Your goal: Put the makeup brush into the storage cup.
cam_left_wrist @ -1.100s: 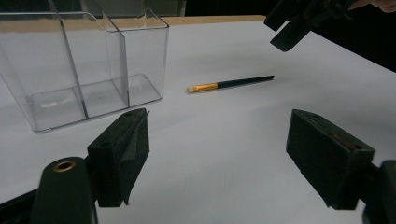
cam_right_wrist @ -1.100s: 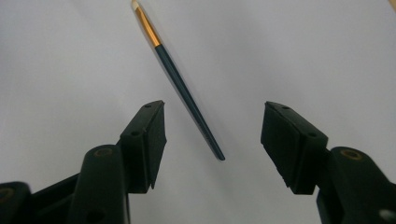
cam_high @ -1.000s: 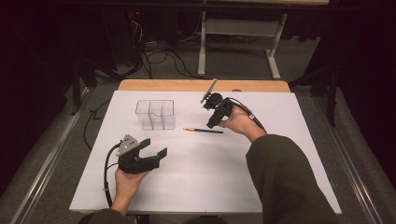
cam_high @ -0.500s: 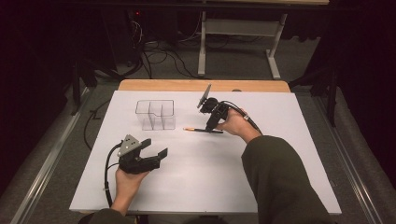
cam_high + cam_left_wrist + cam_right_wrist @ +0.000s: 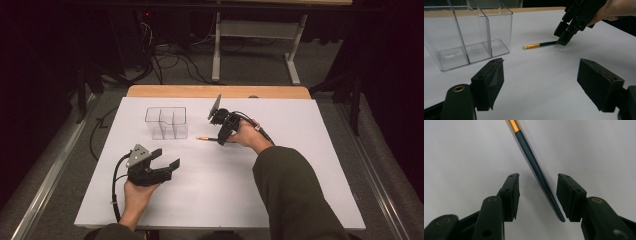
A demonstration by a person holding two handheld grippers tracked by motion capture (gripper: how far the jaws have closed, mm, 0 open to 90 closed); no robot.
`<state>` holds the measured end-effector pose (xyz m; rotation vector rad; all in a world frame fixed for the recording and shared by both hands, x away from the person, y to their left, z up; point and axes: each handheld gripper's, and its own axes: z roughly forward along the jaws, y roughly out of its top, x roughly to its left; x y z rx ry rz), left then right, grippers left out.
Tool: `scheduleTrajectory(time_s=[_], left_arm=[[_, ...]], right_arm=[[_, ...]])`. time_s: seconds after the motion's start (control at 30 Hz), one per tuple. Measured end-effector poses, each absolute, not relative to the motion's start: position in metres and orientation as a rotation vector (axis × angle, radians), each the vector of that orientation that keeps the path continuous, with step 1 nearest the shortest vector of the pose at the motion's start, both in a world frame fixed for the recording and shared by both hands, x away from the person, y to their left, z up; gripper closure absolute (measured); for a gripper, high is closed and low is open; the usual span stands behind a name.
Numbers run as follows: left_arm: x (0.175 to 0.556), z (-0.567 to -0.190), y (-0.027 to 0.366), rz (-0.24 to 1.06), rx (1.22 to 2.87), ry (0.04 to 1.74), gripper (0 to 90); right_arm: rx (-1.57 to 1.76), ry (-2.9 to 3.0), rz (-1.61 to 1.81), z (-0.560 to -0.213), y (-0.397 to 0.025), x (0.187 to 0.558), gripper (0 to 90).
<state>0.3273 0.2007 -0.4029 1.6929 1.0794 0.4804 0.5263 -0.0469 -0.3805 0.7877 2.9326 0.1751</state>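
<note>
A thin brush-like stick [image 5: 205, 138] with a dark blue handle, gold band and pale tip lies flat on the white table [image 5: 300, 165], right of a clear divided box [image 5: 167, 122]. My right gripper [image 5: 221, 141] is tipped down over the handle end, open, one jaw on each side of the stick [image 5: 534, 167] without pinching it. In the right gripper view the gripper [image 5: 538, 177] straddles the handle. My left gripper [image 5: 167, 157] rests low at the front left, open and holding nothing. Its own view shows the gripper [image 5: 541, 63], the stick [image 5: 541, 45], the box [image 5: 469, 37] and the right gripper [image 5: 564, 40].
A wooden strip [image 5: 215, 91] runs along the table's far edge. Beyond it, cables [image 5: 165, 60] and a metal frame's legs [image 5: 295, 65] stand on the floor. The person's right sleeve [image 5: 295, 195] covers the table's front right.
The right gripper has moved left and down from behind the stick to straddle its handle end. The left gripper and the stick have not moved.
</note>
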Motion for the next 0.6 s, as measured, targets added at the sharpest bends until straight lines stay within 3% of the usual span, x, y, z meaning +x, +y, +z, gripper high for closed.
scheduleTrajectory(time_s=[0.6], left_arm=[[0.326, -0.403, 0.199, 0.487, 1.703, 1.068, 22.5]], right_arm=[[0.82, 2.962, 0.132, -0.392, -0.047, 0.53, 76.3]])
